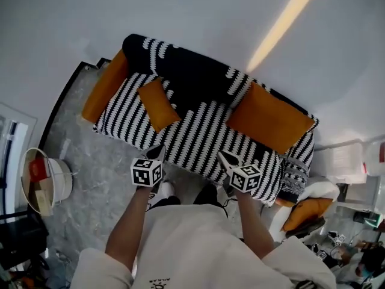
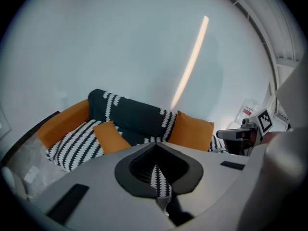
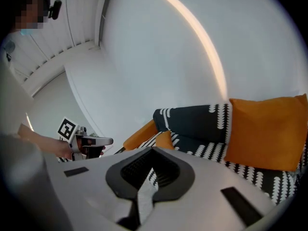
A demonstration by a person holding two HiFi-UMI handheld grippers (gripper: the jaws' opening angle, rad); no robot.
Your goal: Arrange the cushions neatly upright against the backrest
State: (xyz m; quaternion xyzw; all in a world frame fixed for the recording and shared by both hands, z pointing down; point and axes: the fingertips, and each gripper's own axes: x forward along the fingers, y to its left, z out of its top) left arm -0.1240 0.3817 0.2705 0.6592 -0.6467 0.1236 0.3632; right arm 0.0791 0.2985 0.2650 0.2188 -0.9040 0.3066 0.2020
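A black-and-white striped sofa [image 1: 198,140] stands in front of me. A large orange cushion [image 1: 271,119] leans upright against its dark backrest [image 1: 192,71] on the right. A small orange cushion [image 1: 157,104] lies tilted on the seat further left. A long orange bolster [image 1: 105,86] lines the sofa's left end. My left gripper [image 1: 157,152] and right gripper [image 1: 227,158] hover side by side over the seat's front edge, both shut and empty. In the left gripper view the shut left gripper [image 2: 163,203] points at the small cushion [image 2: 109,136]. The right gripper view has the large cushion [image 3: 267,131] to the right of the shut right gripper [image 3: 139,196].
A round white basket [image 1: 57,179] stands on the marble floor to the sofa's left. Right of the sofa, another orange cushion [image 1: 307,212] rests on a white seat. White furniture [image 1: 355,161] stands beyond it. My legs are close to the sofa's front.
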